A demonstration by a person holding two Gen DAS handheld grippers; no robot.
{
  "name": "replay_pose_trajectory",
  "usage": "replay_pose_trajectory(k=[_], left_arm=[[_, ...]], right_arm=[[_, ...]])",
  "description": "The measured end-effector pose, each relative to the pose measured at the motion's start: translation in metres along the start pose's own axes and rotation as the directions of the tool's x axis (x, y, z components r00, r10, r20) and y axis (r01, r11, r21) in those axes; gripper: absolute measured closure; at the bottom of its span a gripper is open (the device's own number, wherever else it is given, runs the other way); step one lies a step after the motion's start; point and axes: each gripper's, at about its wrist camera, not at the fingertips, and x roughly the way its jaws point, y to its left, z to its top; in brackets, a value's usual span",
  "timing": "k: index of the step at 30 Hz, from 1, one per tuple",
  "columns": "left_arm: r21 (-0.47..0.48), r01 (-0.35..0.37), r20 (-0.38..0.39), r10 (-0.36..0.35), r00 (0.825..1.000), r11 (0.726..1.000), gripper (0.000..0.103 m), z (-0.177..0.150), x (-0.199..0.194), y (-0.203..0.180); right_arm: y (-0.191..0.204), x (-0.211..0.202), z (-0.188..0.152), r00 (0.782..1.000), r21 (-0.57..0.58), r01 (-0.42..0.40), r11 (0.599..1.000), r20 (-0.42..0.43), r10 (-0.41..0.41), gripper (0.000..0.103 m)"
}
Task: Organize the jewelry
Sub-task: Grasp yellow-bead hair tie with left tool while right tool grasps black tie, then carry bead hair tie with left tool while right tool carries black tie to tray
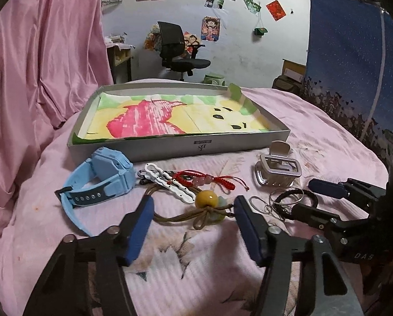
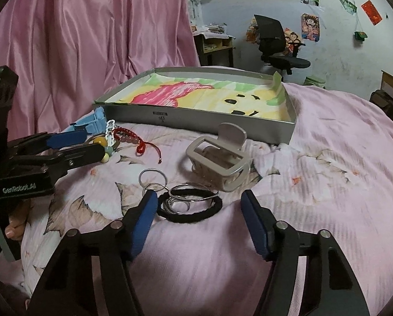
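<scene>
A shallow grey box [image 1: 170,146] lined with a coloured drawing sits at the back of the pink bedspread; it also shows in the right wrist view [image 2: 196,121]. In front lie a blue watch [image 1: 104,173], a white clip [image 1: 170,184], a red cord bracelet [image 1: 212,180], a brown cord with a yellow bead [image 1: 206,199], a silver hair claw [image 2: 220,163], silver rings [image 2: 154,179] and a black hair tie [image 2: 191,209]. My left gripper [image 1: 192,205] is open around the yellow bead. My right gripper [image 2: 199,201] is open over the hair tie and rings.
Pink curtain [image 1: 38,52] hangs on the left. A blue hanging cloth [image 1: 354,52] is at the right. A black office chair [image 1: 178,50] and a desk stand beyond the bed by the poster-covered wall.
</scene>
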Motion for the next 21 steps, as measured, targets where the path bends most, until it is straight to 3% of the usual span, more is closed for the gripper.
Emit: replay_pose_trajectory(k=[8,13,21], left_arm=[[-0.001,0.022,-0.009,-0.022,1.000,1.000,0.068,-0.0065,0.0032,0.0000],[-0.018,0.029,-0.015,-0.030,0.999,0.999,0.079,-0.0069,0.0046,0.0033],[-0.034,0.035,-0.016,-0.036,0.999,0.999,0.082,-0.0078,0.0030,0.0058]], right_arm=[[-0.0031,0.0026,-0.0021,1.000,0.019,-0.023,1.000,-0.012,0.023,0.047],[-0.0038,0.0038,-0.0022,0.999,0.029,-0.041,0.999,-0.020,0.041,0.059],[-0.0084,0.0043,-0.0075,0.997,0.076,-0.065,0.995,-0.034,0.068,0.084]])
